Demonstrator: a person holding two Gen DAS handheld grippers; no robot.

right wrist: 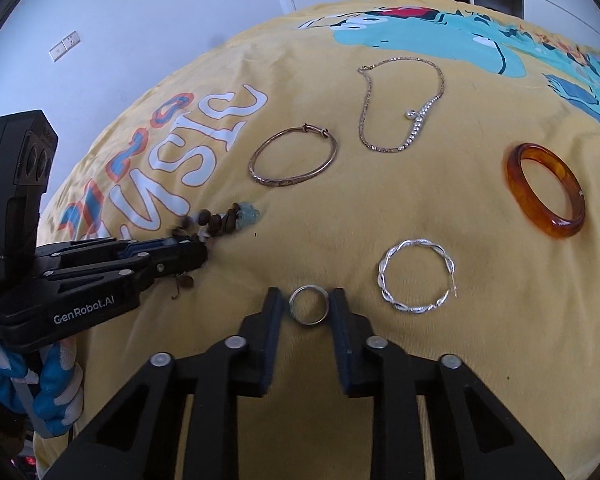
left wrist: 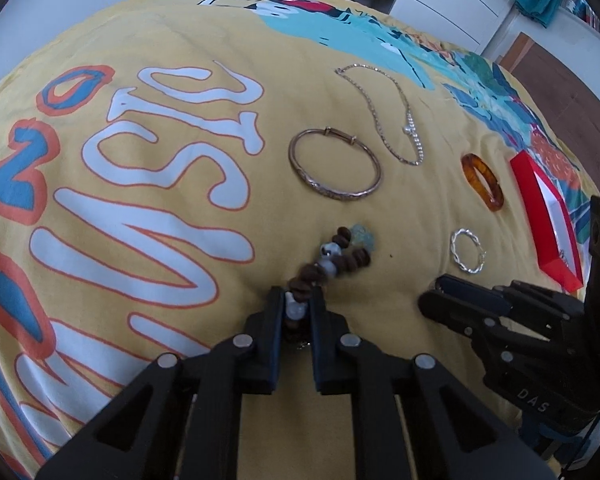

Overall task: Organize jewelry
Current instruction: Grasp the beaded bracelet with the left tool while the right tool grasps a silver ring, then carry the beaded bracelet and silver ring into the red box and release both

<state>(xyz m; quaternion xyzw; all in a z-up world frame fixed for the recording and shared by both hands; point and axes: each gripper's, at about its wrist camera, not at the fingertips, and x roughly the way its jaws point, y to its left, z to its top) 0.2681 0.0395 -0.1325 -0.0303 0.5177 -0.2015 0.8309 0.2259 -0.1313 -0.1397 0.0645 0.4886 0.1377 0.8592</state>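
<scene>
Yellow bedspread (right wrist: 440,360) holds most pieces loose; left gripper (left wrist: 297,302) pinches the beaded bracelet (left wrist: 332,258), right gripper (right wrist: 306,300) closes round a small ring (right wrist: 309,305) (red box (left wrist: 540,216) waits nearby).

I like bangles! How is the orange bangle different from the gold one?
The orange bangle is thick, glossy and see-through like amber; the gold bangle is thin metal with a patterned lower edge. The orange one is a plain unbroken ring; the gold one has small wraps at its top. Both lie flat on the yellow cloth, untouched.
</scene>
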